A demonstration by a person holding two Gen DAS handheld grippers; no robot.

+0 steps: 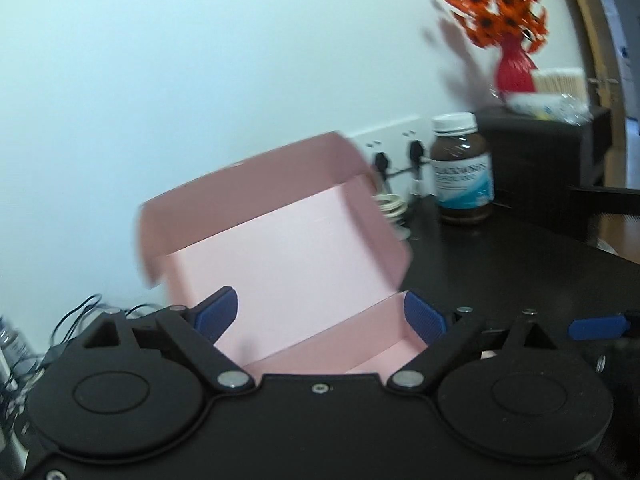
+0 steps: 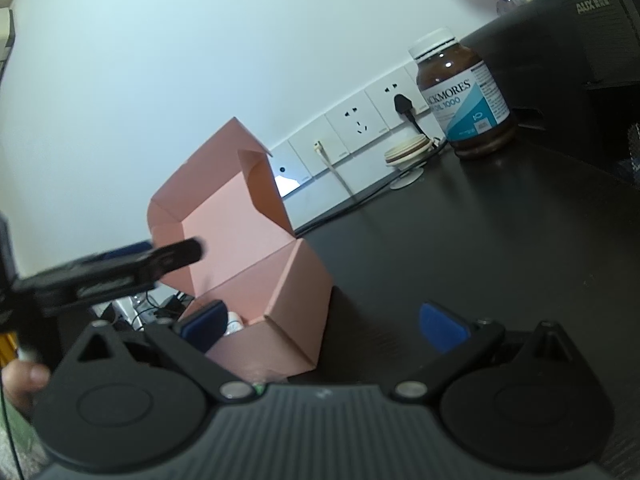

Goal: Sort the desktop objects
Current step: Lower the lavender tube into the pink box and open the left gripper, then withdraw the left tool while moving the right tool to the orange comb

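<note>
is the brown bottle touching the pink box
Apart. In the right wrist view, bare dark desk lies between the pink box and the brown bottle.

Pink box point(image 1: 288, 240): thin card, matt, smooth, creased at the folds. Desk point(image 2: 480, 240): dark, matt surface with a faint wood grain. Bottle point(image 2: 464, 96): glossy brown body that looks like glass or plastic, white ribbed plastic cap, smooth printed paper label. Left gripper point(image 1: 320, 316) and right gripper point(image 2: 324, 328): matt black plastic bodies, bright metal pivot pins, blue ribbed pads. Vase point(image 1: 514, 68): red, ribbed, slightly glossy. Wall sockets point(image 2: 360, 120): smooth white plastic.
</note>
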